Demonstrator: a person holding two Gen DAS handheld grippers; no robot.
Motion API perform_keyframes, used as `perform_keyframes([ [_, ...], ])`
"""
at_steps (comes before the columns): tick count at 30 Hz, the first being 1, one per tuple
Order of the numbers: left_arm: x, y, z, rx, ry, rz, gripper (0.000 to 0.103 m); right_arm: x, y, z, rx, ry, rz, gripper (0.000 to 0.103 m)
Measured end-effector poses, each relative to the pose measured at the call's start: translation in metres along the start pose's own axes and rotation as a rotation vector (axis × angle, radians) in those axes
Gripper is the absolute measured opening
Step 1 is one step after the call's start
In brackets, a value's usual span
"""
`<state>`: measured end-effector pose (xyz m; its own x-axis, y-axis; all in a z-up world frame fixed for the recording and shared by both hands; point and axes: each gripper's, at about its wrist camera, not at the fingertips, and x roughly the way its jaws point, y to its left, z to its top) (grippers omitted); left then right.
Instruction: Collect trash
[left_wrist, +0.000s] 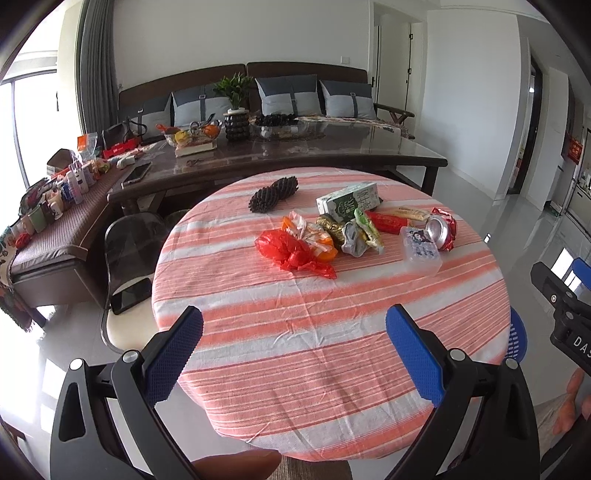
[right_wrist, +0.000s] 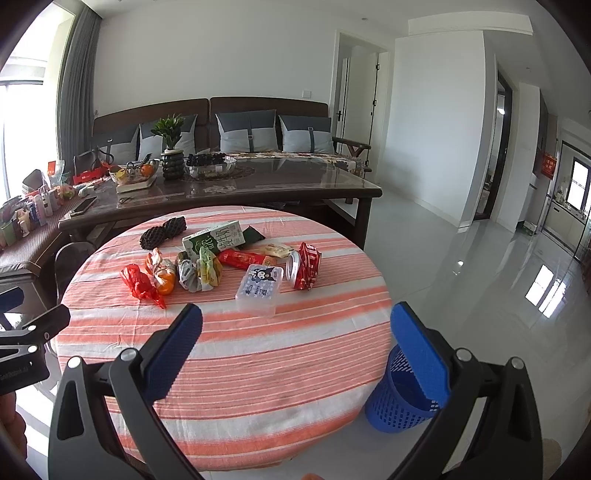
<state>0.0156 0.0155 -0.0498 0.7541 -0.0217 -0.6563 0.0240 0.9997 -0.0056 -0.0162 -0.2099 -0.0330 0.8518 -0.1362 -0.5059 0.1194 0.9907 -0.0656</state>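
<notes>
A round table with a pink striped cloth (left_wrist: 295, 332) (right_wrist: 258, 350) carries a row of trash across its far half: a red plastic bag (left_wrist: 291, 254) (right_wrist: 142, 286), crumpled wrappers (left_wrist: 354, 236) (right_wrist: 201, 273), a green-white milk carton (left_wrist: 349, 201) (right_wrist: 216, 240), a crushed red can (left_wrist: 441, 229) (right_wrist: 304, 266) and a clear plastic box (left_wrist: 421, 249) (right_wrist: 260, 290). A blue mesh bin (right_wrist: 402, 395) stands on the floor by the table's right edge. My left gripper (left_wrist: 295, 325) and my right gripper (right_wrist: 297, 325) are both open and empty, above the table's near part.
A black net sleeve (left_wrist: 273, 194) (right_wrist: 162, 230) lies at the table's far left. A dark glass-topped table (left_wrist: 280, 155) with bowls and a plant stands behind, then a sofa. A chair (left_wrist: 129, 258) is at the left. Tiled floor (right_wrist: 480, 277) lies to the right.
</notes>
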Motion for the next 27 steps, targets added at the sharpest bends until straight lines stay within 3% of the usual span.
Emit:
perform_keyframes([
  [6, 0.048, 0.018, -0.012, -0.057, 0.148, -0.038, 0.098, 0.036, 0.002, -0.016, 0.000, 0.077, 0.018, 0.098],
  [16, 0.152, 0.001, -0.001, -0.076, 0.334, -0.050, 0.098, 0.128, 0.006, -0.053, 0.018, 0.329, 0.109, 0.098],
  [21, 0.179, -0.008, 0.012, -0.046, 0.319, 0.045, 0.098, 0.153, 0.013, -0.052, -0.012, 0.376, 0.126, 0.098],
  [27, 0.186, -0.007, 0.016, -0.048, 0.277, 0.070, 0.099, 0.183, 0.024, -0.045, -0.053, 0.429, 0.137, 0.098],
])
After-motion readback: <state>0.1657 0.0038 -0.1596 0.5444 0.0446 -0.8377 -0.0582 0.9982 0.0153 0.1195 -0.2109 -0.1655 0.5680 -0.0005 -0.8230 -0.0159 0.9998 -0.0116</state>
